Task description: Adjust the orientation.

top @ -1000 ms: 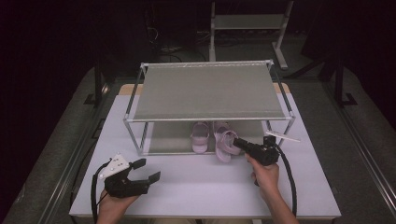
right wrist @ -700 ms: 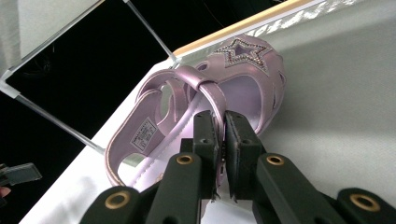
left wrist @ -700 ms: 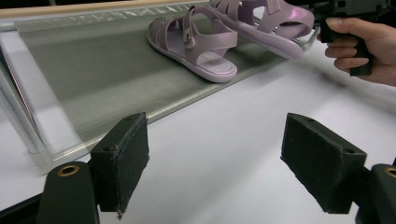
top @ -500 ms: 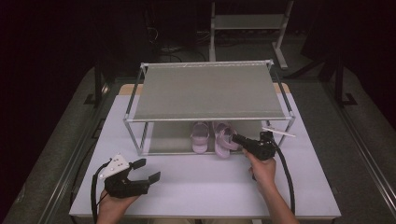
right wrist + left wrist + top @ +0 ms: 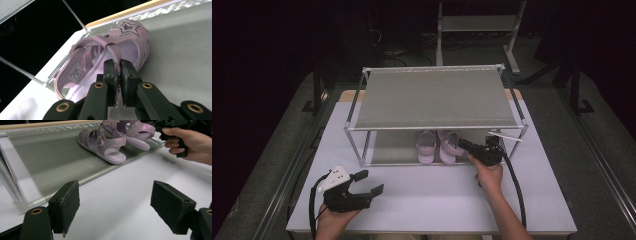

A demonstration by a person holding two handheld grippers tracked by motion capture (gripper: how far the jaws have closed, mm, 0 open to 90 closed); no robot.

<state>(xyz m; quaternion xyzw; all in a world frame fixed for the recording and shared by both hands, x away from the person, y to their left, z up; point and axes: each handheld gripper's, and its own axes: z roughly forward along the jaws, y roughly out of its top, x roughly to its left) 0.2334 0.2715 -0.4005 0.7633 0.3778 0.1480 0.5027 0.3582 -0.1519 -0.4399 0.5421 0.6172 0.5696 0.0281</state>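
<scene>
Two lilac sandals lie on the lower shelf (image 5: 392,147) of a metal rack. The left sandal (image 5: 427,146) (image 5: 102,143) rests flat. My right gripper (image 5: 464,145) (image 5: 117,65) is shut on the heel strap of the right sandal (image 5: 449,145) (image 5: 125,42), which has a studded star on the toe and is tipped on its side beside its mate (image 5: 135,130). At the table's front left my left gripper (image 5: 372,181) (image 5: 117,205) stands open, nothing between its pads, aimed toward the rack.
The rack's grey top shelf (image 5: 434,97) overhangs the sandals, with thin metal posts at its corners. The white table (image 5: 437,195) lies between the rack and the front edge. A second rack (image 5: 477,22) stands on the floor far behind.
My right gripper has carried the right sandal left and deeper under the rack, up against the left sandal. The left gripper has stayed put.
</scene>
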